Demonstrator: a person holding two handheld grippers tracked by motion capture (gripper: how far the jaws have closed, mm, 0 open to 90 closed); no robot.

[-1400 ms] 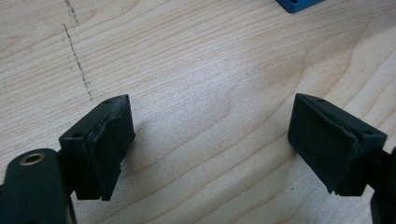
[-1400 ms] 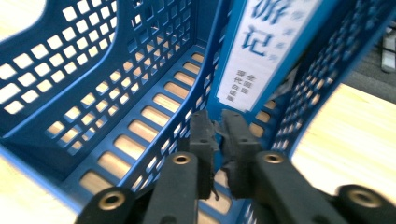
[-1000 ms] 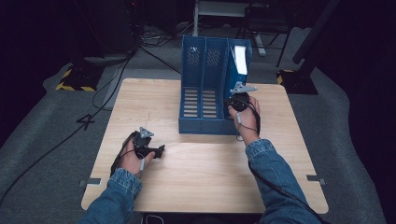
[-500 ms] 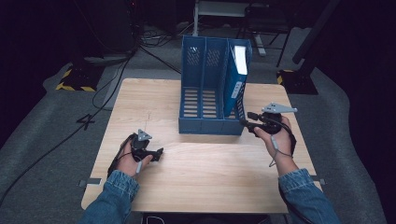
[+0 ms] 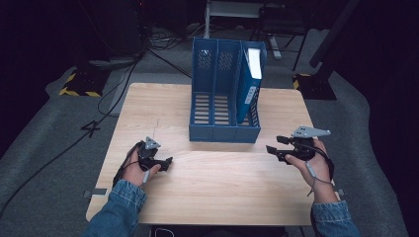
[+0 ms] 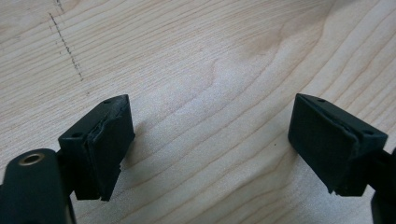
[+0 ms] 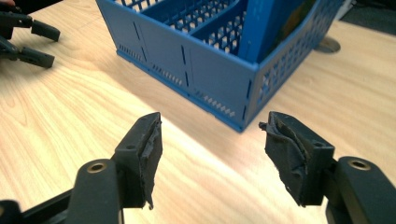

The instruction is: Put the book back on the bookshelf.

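So the table [image 5: 212, 197] is the big thing here, pale wood, and I've got a hand at each front corner of it. Toward the back sits the blue rack [image 5: 223, 94], three slots, open tops. The binder [image 5: 249, 84] stands in the rightmost slot, leaning a bit, white label facing up and back. It's resting in there by itself, nothing of mine touching it.

My right gripper [image 5: 274, 144] is out in front of the rack's right corner and a little to the side, well apart from the binder. Its jaws have just been opening and there's nothing between them, just bare wood. In the right gripper view [image 7: 210, 158] the rack's front corner sits right past the gap, and the binder rises behind that corner, near but not touching. Fingers [image 7: 144, 154] are parted about halfway, pads a bit ragged.

My left gripper [image 5: 165, 162] is near the table's left front, low over the wood, further from the rack than the right one. In the left gripper view [image 6: 208, 149] the jaws stand wide apart with plain wood grain between them and a faint dotted pencil line [image 6: 67, 44] off to one side.
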